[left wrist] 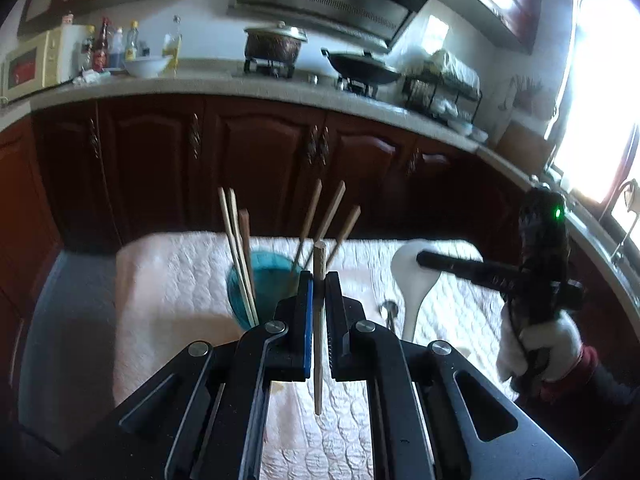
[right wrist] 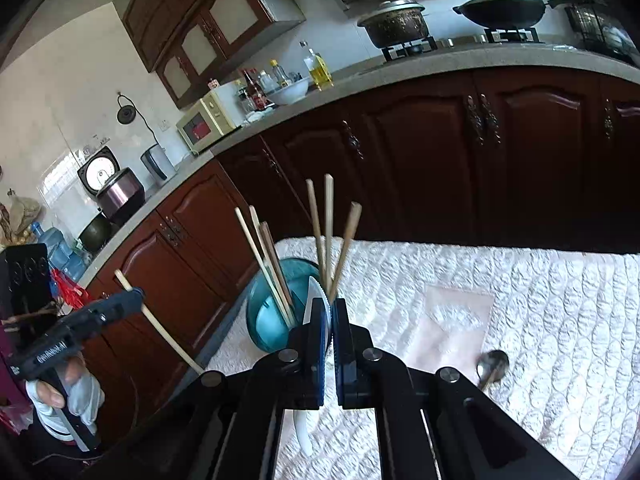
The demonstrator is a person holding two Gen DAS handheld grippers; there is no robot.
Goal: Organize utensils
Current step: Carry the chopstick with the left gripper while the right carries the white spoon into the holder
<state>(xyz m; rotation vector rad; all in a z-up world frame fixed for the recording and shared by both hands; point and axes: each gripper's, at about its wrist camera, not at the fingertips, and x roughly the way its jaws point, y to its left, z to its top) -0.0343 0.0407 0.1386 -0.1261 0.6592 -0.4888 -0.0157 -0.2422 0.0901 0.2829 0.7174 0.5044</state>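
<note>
My left gripper [left wrist: 319, 276] is shut on a single wooden chopstick [left wrist: 319, 340] that stands nearly upright between its pads. Just beyond it, a blue glass cup [left wrist: 264, 280] on the white quilted cloth holds several chopsticks. My right gripper [right wrist: 328, 304] is shut on a white plastic spoon [right wrist: 303, 428], seen edge-on with its handle hanging below. From the left wrist view, the white spoon [left wrist: 416, 280] hangs in the right gripper [left wrist: 424, 259] to the right of the cup. In the right wrist view the cup [right wrist: 268, 320] sits just ahead, with the left gripper [right wrist: 132, 296] and its chopstick [right wrist: 160, 328] raised at left.
A metal spoon [right wrist: 492, 364] lies on the quilted cloth [right wrist: 540, 300] to the right of the cup, near a clear plastic sheet [right wrist: 456, 320]. Dark wooden cabinets [left wrist: 248, 160] and a counter with a pot, a wok and bottles run behind the table.
</note>
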